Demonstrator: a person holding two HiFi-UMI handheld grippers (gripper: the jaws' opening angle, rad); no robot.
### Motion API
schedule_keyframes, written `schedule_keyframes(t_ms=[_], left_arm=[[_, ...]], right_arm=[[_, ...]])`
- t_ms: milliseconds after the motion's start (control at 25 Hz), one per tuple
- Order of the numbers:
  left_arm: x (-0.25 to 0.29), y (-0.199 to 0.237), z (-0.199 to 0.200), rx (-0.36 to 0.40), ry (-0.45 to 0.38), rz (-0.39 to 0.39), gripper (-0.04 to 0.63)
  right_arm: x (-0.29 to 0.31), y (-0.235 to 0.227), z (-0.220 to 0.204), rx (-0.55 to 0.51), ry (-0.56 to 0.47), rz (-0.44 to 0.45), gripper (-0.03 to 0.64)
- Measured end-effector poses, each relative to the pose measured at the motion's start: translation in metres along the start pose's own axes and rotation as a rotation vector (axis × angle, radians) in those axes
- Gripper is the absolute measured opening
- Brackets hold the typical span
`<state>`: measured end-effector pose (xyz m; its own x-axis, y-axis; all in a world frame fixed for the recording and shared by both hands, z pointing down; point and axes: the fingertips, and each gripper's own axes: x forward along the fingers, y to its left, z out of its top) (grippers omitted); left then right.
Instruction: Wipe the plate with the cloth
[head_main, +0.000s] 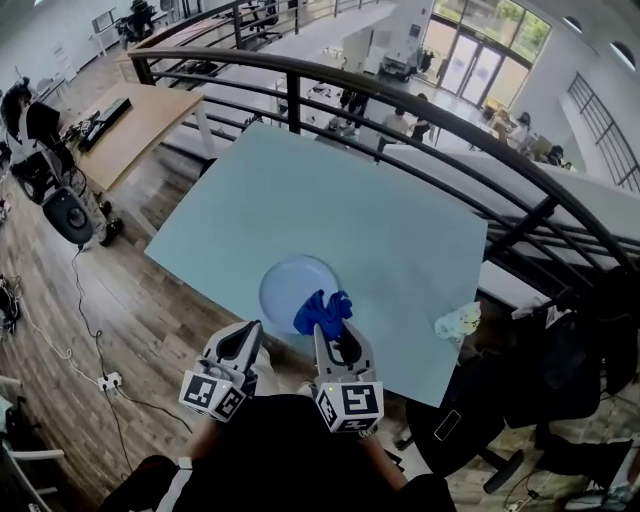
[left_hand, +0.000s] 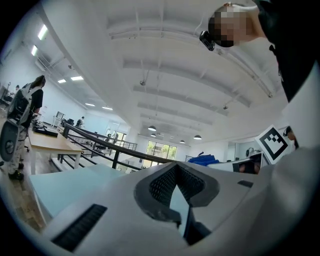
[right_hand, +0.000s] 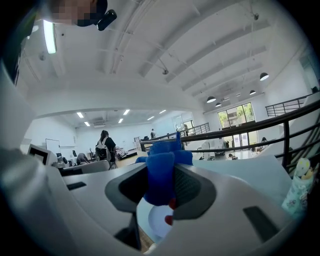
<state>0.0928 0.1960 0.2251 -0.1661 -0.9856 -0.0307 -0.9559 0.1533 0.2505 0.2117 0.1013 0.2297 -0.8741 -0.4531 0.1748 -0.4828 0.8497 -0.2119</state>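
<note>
Cloth (right_hand: 161, 170), blue and bunched, is clamped between the jaws of my right gripper (head_main: 333, 335). The pads press in on it from both sides, and its loose top pokes out past the jaw tips. In the head view the cloth hangs over the near-right rim of the plate (head_main: 288, 283); I cannot tell whether it touches the plate's surface. In the right gripper view a pale round part of the plate shows under the jaws, below the cloth.

My left gripper (head_main: 250, 333) is clenched with nothing in it. Its own view shows the pad tips meeting, with only the pale tabletop visible through the small gap behind them. It sits just to the near-left of the plate, apart from it, out past the tabletop's edge.

The plate is round and pale blue, almost the same colour as the tabletop (head_main: 340, 200). It lies flat close to the near edge of the tabletop. To the right of the plate, well apart from it and also near that edge, lies a crumpled pale bundle (head_main: 458, 322); I cannot tell what it is.

Beyond the plate, past the far side of the tabletop, a dark metal railing (head_main: 420, 110) curves across. To the left of the plate, below the tabletop, is a wooden floor (head_main: 150, 300).
</note>
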Motion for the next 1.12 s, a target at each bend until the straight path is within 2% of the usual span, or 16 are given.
schedule_keyframes(t_ms=[200, 560, 840, 1120], left_arm=[[0.040, 0.004, -0.005, -0.005, 0.016, -0.071, 0.001], [0.106, 0.040, -0.002, -0.026, 0.070, -0.205, 0.000], [0.147, 0.074, 0.005, -0.031, 0.099, -0.306, 0.001], [0.164, 0.098, 0.005, -0.047, 0.139, -0.388, 0.000]], right_arm=[[0.019, -0.025, 0.001, 0.020, 0.000, -0.070, 0.115], [0.066, -0.043, 0.008, 0.045, 0.000, -0.210, 0.115], [0.107, -0.042, 0.022, 0.049, -0.015, -0.306, 0.115], [0.125, -0.034, 0.018, 0.076, -0.014, -0.399, 0.115]])
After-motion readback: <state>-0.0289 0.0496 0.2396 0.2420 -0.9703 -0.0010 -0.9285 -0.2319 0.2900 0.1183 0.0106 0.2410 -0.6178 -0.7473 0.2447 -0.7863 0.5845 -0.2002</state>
